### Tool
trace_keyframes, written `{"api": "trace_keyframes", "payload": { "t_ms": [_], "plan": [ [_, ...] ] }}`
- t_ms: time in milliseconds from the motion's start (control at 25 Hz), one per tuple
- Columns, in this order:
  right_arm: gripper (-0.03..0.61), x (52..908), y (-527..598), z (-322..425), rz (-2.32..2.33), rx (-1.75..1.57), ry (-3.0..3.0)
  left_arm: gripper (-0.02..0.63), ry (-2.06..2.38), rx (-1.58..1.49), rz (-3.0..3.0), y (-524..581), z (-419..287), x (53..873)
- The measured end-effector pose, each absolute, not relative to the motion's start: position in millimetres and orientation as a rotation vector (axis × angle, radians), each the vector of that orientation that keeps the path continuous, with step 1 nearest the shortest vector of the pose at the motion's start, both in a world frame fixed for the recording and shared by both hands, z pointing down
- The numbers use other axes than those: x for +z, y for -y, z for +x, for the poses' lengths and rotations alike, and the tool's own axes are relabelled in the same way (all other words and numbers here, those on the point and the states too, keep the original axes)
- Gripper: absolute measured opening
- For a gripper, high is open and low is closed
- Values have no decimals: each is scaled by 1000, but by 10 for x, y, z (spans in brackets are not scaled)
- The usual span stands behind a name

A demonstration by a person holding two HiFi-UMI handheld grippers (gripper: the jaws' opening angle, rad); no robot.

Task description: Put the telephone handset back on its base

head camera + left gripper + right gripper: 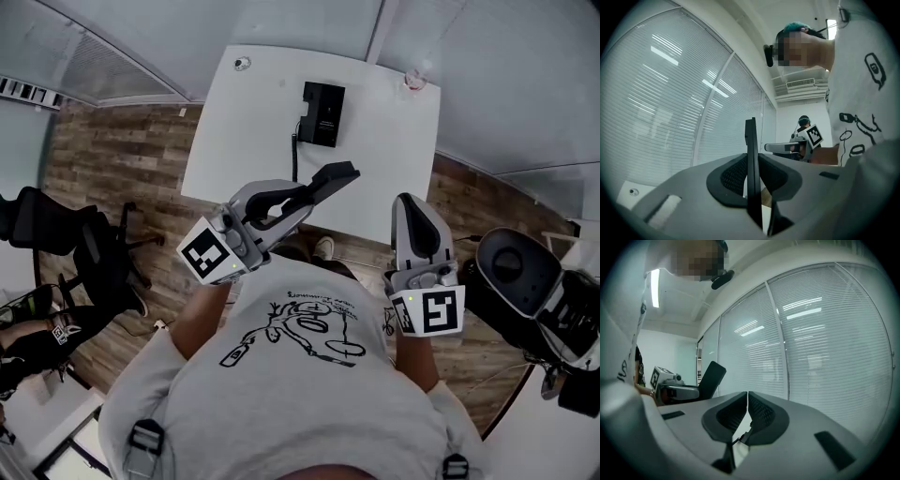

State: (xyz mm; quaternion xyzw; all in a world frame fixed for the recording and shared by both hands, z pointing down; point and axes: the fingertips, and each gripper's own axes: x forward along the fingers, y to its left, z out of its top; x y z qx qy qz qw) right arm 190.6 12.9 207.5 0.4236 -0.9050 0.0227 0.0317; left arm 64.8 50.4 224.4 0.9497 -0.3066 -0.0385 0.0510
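The black rectangular telephone base [323, 114] sat toward the far side of the white rectangular tabletop [394, 169], and a thin black cord [294, 155] ran from the base's left side toward the near edge. Nearer the person than the base, the left tool [302, 202] pinched the flat black plastic telephone handset [330, 178]. In the left gripper view the handset stood edge-on, a thin upright slab clamped between the dark ribbed pads [733, 176]. It hung in the air over the tabletop's near edge, well apart from the base, its free end angled toward the base. To the right of the base and nearer the person, the right tool [747, 401] had its jaws pressed together with nothing between them. A small round white object [243, 63] lay left of the base at the far corner. A black office chair [56, 234] stood well left of the base on the wood-plank floor [122, 159].
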Motion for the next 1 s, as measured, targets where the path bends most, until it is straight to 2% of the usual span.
{"api": "trace_keyframes", "payload": {
  "t_ms": [680,1000],
  "plan": [
    [6,1942,600,777,1374,116,2713,69,842,-365,2731,383,-524,2229],
    [6,1995,861,689,1396,153,2675,69,800,-456,2609,786,-667,2398]
  ]
}}
